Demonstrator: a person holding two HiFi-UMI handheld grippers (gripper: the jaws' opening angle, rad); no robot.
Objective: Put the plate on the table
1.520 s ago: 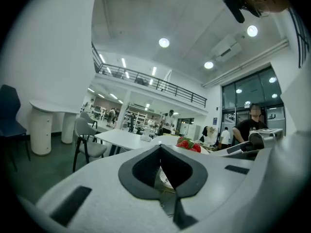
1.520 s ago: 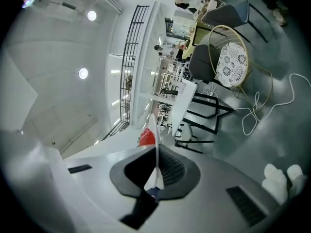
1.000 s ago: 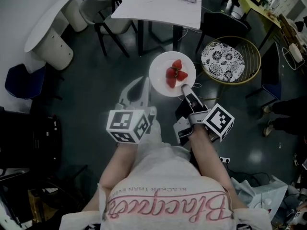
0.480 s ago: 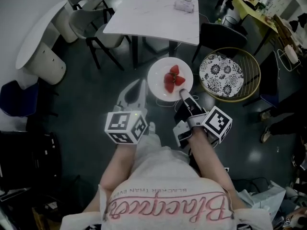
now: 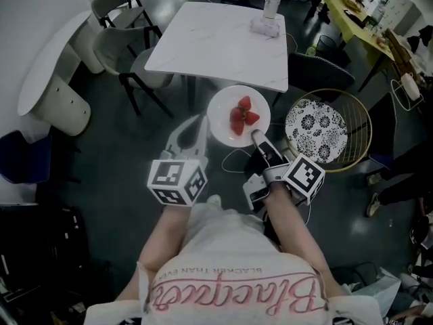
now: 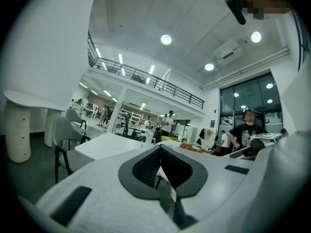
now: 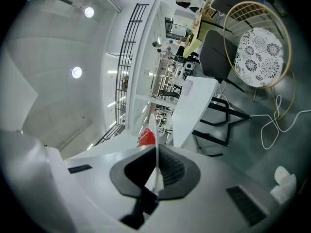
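Observation:
A white plate (image 5: 230, 124) with three strawberries (image 5: 241, 115) hangs in the air just before the near edge of the white marble table (image 5: 216, 39). My right gripper (image 5: 257, 137) is shut on the plate's near right rim. In the right gripper view the rim (image 7: 156, 130) runs edge-on between the pads of my right gripper (image 7: 156, 152), with a strawberry (image 7: 147, 137) behind it. My left gripper (image 5: 200, 118) is shut with nothing in it, just left of the plate. In the left gripper view my left gripper (image 6: 163, 152) points at the table (image 6: 109, 144).
A white can on a small box (image 5: 268, 15) stands at the table's far right. Grey chairs (image 5: 145, 63) sit left of the table, a dark chair (image 5: 318, 70) right of it. A round wire chair with a patterned cushion (image 5: 316, 131) stands right. A cable (image 5: 233, 161) lies on the floor.
The person has walked towards the table. The plate, still in the right gripper, has come from the open floor up to the table's near edge. The left gripper keeps alongside.

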